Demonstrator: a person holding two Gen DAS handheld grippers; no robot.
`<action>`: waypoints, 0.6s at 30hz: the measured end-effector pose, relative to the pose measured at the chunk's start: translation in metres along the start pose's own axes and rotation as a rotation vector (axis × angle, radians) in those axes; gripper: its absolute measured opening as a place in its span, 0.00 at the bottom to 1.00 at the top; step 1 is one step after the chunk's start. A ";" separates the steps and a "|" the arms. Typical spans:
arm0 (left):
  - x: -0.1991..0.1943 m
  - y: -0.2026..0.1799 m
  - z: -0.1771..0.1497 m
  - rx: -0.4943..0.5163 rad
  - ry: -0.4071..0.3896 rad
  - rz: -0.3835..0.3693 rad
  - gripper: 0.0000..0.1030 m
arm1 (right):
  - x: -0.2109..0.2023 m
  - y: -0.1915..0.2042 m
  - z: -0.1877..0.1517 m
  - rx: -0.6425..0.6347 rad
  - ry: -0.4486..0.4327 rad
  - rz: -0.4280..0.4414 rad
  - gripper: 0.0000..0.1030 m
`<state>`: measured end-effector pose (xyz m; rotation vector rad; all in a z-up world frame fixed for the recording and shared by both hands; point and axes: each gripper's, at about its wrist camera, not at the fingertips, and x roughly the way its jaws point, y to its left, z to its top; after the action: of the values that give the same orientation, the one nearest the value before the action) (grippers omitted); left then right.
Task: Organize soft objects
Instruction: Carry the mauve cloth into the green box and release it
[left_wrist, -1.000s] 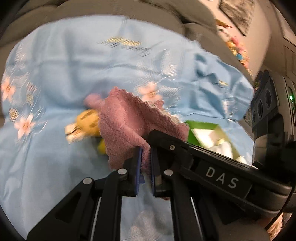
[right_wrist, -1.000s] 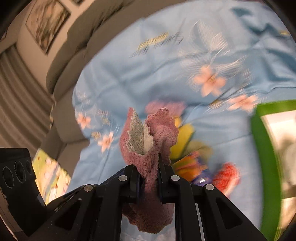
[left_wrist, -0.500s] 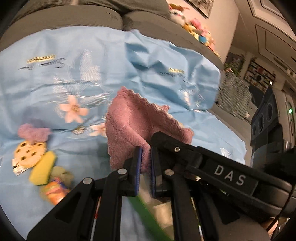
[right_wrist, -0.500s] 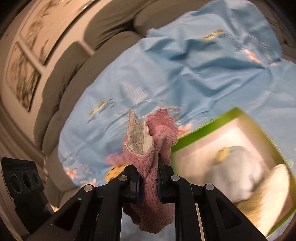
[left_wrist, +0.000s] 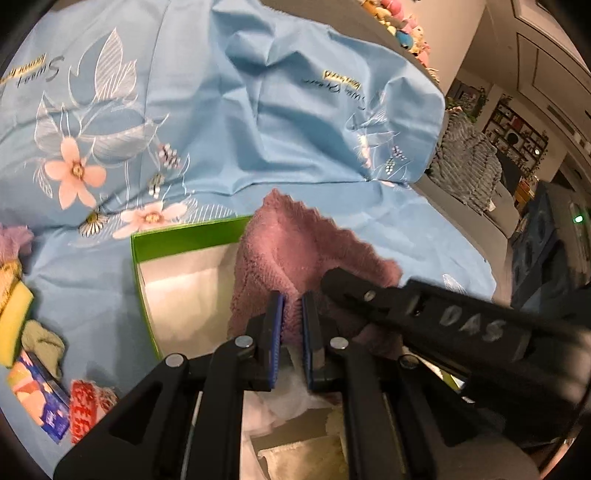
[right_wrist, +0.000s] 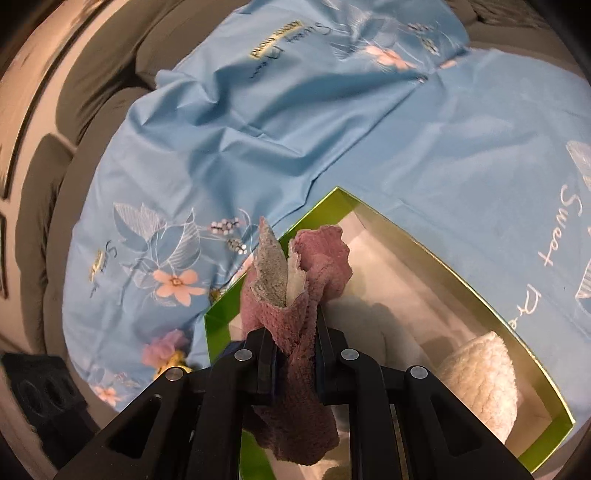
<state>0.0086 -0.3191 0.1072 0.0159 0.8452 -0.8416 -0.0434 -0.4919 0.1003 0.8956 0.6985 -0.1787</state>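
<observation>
Over the green box on the blue sheet, I have both grippers, left and right, clamped on the pink towel, a white plush lying inside

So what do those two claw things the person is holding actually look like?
Both are matte black plastic. The left gripper has two flat fingers with blue pads on their inner faces, joined to angular black linkage bars by round silver pins. The right gripper has the same black bars and silver pins, and its side bears white "DAS" lettering. No sleeves or hands show.
</observation>
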 end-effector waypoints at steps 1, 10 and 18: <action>-0.001 0.000 -0.001 -0.005 0.001 -0.001 0.10 | -0.001 0.001 0.000 -0.006 0.002 0.006 0.17; -0.045 0.016 -0.008 -0.014 -0.040 0.038 0.59 | -0.024 0.019 -0.007 -0.059 -0.079 -0.022 0.62; -0.115 0.072 -0.034 -0.135 -0.131 0.143 0.79 | -0.045 0.072 -0.033 -0.178 -0.138 0.094 0.88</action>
<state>-0.0079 -0.1837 0.1384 -0.0955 0.7660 -0.6430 -0.0632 -0.4276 0.1618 0.7365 0.5339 -0.0917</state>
